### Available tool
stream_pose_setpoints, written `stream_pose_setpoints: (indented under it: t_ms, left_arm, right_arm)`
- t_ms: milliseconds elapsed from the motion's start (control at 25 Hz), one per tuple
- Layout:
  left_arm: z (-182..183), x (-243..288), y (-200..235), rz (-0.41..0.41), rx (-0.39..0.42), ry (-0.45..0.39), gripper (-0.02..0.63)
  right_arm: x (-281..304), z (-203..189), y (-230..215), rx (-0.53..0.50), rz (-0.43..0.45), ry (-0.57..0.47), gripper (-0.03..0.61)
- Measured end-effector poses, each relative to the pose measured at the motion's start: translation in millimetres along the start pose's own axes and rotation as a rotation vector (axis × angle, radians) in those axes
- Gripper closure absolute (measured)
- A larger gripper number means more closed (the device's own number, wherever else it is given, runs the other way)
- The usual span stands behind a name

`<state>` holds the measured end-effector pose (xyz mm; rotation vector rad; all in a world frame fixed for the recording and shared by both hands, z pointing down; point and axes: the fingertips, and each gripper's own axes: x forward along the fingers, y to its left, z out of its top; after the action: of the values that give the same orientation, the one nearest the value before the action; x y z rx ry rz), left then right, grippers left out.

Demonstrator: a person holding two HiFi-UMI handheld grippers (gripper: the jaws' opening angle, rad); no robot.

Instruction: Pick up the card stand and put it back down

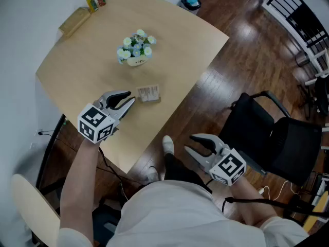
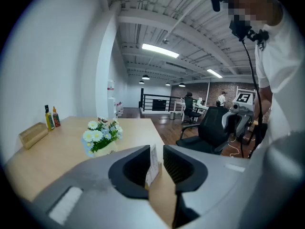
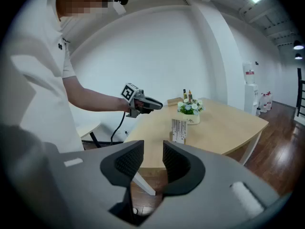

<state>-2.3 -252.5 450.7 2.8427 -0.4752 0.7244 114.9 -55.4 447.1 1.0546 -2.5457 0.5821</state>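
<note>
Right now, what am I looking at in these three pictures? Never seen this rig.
No robot: a person holds a two-jaw gripper in each hand. One picture comes from a camera on the person's head, looking down; the other two ride on the grippers and look along their jaws. On the table stand a card stand, a pot of flowers, two small bottles and a wooden block. The left gripper points at the card stand, jaws apart, not gripping it. The right gripper hangs beside the table above the floor, jaws apart, empty.
</note>
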Motion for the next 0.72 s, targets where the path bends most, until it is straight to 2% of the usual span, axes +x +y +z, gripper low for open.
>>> stream_pose_setpoints:
  t_ms: [320,720]
  left_arm:
    - [-22,53,36,-0.061,-0.026,0.1,0.498]
    - [-38,83,39,-0.171,-0.031,0.163,0.496]
  right_arm:
    - [3,-2,-36,0.02,0.009,0.023,0.448]
    - [15,-7,-56,0.051,0.03,0.055,0.448]
